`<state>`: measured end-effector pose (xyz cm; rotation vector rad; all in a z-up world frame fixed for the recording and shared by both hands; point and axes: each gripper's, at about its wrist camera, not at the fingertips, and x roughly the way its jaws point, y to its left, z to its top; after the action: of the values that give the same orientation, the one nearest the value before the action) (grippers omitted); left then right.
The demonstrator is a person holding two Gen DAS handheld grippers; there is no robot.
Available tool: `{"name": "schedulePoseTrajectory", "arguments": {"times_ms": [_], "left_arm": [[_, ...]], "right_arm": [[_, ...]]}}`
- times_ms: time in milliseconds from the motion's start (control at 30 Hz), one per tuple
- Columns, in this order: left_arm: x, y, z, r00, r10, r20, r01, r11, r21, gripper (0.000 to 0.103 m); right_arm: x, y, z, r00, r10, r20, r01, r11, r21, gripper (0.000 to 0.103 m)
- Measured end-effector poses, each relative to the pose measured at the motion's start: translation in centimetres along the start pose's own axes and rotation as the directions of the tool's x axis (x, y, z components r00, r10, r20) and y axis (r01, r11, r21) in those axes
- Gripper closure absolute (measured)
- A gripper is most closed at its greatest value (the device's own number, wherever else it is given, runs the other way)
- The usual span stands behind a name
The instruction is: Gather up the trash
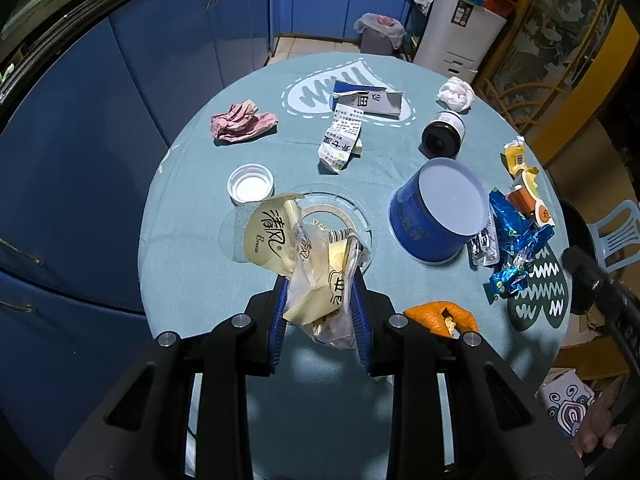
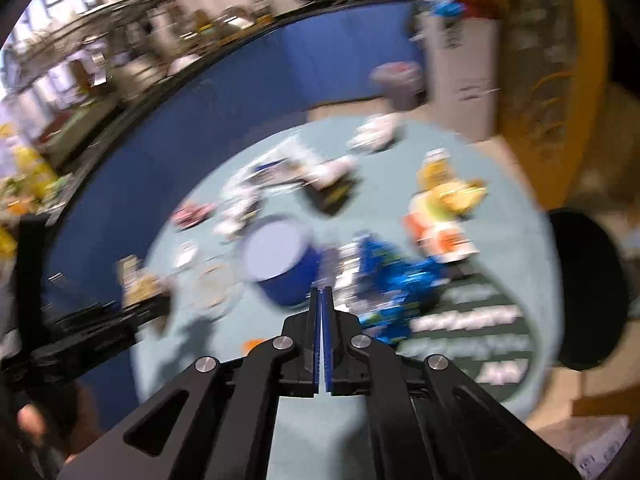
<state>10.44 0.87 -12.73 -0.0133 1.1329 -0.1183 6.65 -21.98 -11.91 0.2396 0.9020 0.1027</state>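
One piece of trash is in hand and nearly all the rest lies waiting, so by my reading the job is barely begun; the left gripper [image 1: 322,280] is clamped on a crumpled cream tissue wrapper [image 1: 296,256], held just above the middle of the round table [image 1: 192,280], whose teal cloth shows beneath it; the wrapper is thin plastic film, cream with dark lettering and a barcode, partly clear and badly creased, and it bulges out above and below the blue pads, so I would expect it to be limp and light; the right gripper [image 2: 322,300] is pressed fully closed with nothing between its fingers, pointing down toward the near right part of the table in a blurred view; left on the cloth are a pink crumpled wrapper [image 1: 242,122], a white lid [image 1: 251,183], a torn carton [image 1: 366,100], a small printed packet [image 1: 340,142], a dark jar [image 1: 442,134], a white wad of tissue [image 1: 456,94], an upturned blue tub [image 1: 438,212], blue foil wrappers [image 1: 516,248] and an orange peel [image 1: 440,316]; a lined bin [image 1: 378,32] stands on the floor beyond the far edge of the table, well apart from the held wrapper.
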Motion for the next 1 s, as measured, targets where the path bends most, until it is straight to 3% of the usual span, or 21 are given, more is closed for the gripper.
{"name": "schedulePoseTrajectory", "arguments": {"times_ms": [100,200,300,500,600,767,867,933,1000], "left_arm": [[-0.1,0.1,0.0,1.0,0.002,0.002,-0.002,1.0,-0.004,0.073],[-0.1,0.0,0.1,1.0,0.001,0.001,-0.001,1.0,-0.001,0.072],[-0.1,0.1,0.1,1.0,0.0,0.001,0.0,1.0,-0.004,0.072],[0.0,0.1,0.1,1.0,-0.002,-0.002,0.002,1.0,-0.002,0.072],[0.0,0.0,0.1,1.0,0.0,0.0,0.0,1.0,-0.002,0.072],[-0.1,0.0,0.1,1.0,0.0,0.001,0.0,1.0,0.001,0.072],[-0.1,0.0,0.1,1.0,0.001,0.001,-0.001,1.0,0.0,0.071],[-0.1,0.1,0.1,1.0,0.002,0.002,-0.002,1.0,-0.002,0.071],[0.0,0.1,0.2,1.0,0.002,0.001,-0.002,1.0,-0.003,0.07]], "right_arm": [[-0.5,1.1,0.1,1.0,-0.005,0.025,0.007,0.997,-0.083,0.102],[-1.2,1.3,0.3,0.997,-0.015,0.078,0.022,0.996,-0.083,0.1],[-0.8,0.8,0.6,0.998,-0.033,0.054,0.036,0.997,-0.072,0.1],[-0.5,0.7,0.4,0.999,0.013,0.043,-0.011,0.998,-0.062,0.1],[-0.6,0.4,0.4,0.994,0.104,0.041,-0.103,0.994,-0.033,0.102],[-0.7,1.8,0.1,0.995,0.091,0.033,-0.087,0.99,-0.115,0.102],[-0.7,0.9,0.3,0.996,0.056,0.073,-0.052,0.997,-0.061,0.1],[-0.3,0.3,0.7,0.999,0.011,0.05,-0.009,0.999,-0.042,0.1],[0.1,-0.1,0.9,0.999,0.04,0.02,-0.039,0.999,-0.031,0.1]]}}
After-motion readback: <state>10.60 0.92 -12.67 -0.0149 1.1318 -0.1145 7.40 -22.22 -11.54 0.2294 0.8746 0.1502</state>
